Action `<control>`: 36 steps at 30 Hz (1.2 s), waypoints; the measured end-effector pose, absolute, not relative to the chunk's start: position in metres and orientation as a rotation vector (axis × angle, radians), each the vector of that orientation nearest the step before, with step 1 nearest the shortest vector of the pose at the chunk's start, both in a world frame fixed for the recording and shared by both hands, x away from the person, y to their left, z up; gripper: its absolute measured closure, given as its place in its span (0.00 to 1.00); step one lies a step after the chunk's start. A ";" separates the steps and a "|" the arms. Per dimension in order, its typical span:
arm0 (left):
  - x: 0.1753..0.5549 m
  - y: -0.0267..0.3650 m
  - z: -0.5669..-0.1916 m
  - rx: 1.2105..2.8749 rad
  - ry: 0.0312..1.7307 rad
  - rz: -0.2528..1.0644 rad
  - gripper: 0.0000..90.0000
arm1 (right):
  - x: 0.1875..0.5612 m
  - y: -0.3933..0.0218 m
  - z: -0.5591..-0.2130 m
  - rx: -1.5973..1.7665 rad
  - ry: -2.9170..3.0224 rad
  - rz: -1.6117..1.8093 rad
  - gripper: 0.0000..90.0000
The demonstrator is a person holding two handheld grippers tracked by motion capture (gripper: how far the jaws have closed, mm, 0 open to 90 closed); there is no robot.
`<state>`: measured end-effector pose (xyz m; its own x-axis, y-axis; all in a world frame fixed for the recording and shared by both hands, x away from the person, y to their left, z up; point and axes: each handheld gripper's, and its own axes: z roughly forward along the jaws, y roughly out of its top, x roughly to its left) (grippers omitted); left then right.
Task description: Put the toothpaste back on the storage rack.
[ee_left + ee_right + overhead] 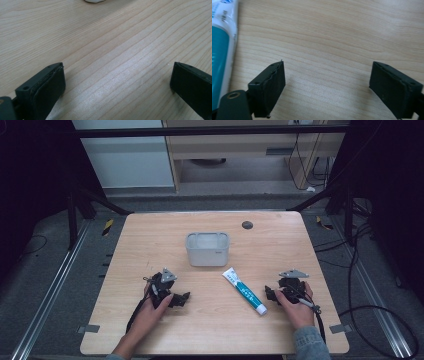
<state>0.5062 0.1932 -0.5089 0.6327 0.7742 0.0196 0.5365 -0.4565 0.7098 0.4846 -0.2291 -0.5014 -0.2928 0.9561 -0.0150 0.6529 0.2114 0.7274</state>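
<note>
Both your claws, left [186, 296] and right [268, 293], rest wide open and empty on the table [150, 235]; the tube [244, 291] lies just beside the right claw, so square its jaws across the tube's middle.

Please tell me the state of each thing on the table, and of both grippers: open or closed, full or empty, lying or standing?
Grey plastic tub: upright, open at the top, looks empty.
White and teal toothpaste tube: lying flat on the wooden table, cap on, not held.
Left gripper: open, holding nothing, low over the table.
Right gripper: open, holding nothing, beside the tube.
</note>
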 end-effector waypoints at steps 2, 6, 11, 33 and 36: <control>0.506 0.193 -0.509 2.171 1.019 0.449 0.00 | 0.482 -0.229 -0.494 1.476 2.043 0.863 0.20; 0.506 0.193 -0.509 2.171 1.020 0.449 0.00 | 0.478 -0.223 -0.479 1.435 2.095 0.879 0.23; 0.507 0.193 -0.509 2.173 1.016 0.447 0.00 | 0.478 -0.203 -0.457 1.328 2.191 0.851 0.32; 0.507 0.193 -0.509 2.170 1.021 0.450 0.00 | 0.500 -0.134 -0.442 1.176 2.491 0.713 0.33; 0.507 0.193 -0.509 2.170 1.021 0.450 0.00 | 0.503 -0.128 -0.444 1.167 2.519 0.684 0.31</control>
<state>0.5069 0.1931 -0.5089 0.6314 0.7752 0.0191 0.5371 -0.4550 0.7102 0.5032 -0.1282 -0.4440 -0.6340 0.7715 -0.0542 0.6380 0.5613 0.5271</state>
